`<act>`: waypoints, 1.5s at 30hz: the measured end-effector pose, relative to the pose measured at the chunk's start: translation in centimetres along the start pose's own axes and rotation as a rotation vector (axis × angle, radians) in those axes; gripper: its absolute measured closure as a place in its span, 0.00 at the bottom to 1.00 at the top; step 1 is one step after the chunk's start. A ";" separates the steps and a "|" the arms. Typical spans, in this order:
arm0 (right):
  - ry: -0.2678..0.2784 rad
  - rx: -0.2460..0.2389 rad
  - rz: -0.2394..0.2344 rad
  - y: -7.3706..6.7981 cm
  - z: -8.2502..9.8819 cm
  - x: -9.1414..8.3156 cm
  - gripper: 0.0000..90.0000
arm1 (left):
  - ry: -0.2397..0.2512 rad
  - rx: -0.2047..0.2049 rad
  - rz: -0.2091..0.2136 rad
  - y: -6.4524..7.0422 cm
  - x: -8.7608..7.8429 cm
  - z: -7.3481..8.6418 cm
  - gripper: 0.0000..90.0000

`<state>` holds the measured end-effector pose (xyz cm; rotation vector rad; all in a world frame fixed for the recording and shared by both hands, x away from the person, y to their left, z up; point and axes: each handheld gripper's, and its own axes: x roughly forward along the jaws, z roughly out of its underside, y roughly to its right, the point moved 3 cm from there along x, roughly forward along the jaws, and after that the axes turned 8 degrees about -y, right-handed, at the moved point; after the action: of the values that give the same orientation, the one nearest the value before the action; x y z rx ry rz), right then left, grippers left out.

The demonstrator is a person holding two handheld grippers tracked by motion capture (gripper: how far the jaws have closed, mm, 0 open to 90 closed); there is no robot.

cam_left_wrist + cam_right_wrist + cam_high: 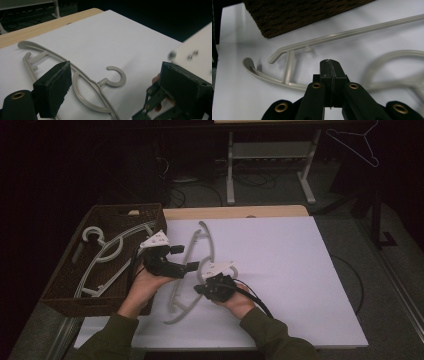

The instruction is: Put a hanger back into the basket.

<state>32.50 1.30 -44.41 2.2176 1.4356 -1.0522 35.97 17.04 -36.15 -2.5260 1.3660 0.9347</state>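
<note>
The grey hanger [192, 270] lies flat on the white tabletop [280, 265] near its left edge, just beside the wicker basket [107, 217]. The left gripper [187, 266] hovers over it, jaws wide, holding nothing. The right gripper [200, 289] is pressed closed, empty, just above the hanger

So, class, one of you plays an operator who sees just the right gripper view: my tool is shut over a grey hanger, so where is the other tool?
Observer: The left tool is open and close beside yours, over the same hanger.
Operator: Where is its hook?
Observer: In the left gripper view the hook lies flat on the white sheet, untouched.
Operator: I see a basket's wall. What is inside?
Observer: The high view shows more grey hangers lying in the basket.
</note>
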 end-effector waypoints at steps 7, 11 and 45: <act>-0.073 -0.008 -0.037 -1.6 -0.2 2.9 1.00 | -0.006 -0.010 -0.014 -0.1 0.1 0.0 0.12; -0.126 -0.048 -0.026 -1.8 0.0 3.6 1.00 | -0.008 -0.016 -0.019 -0.2 0.0 0.0 0.12; -0.255 0.072 0.169 4.8 10.0 -8.1 1.00 | -0.032 -0.024 -0.043 -0.1 0.3 0.3 0.12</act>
<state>30.71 -12.17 -46.20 2.1164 1.1003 -1.2905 36.03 16.97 -36.61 -2.5352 1.2940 0.9853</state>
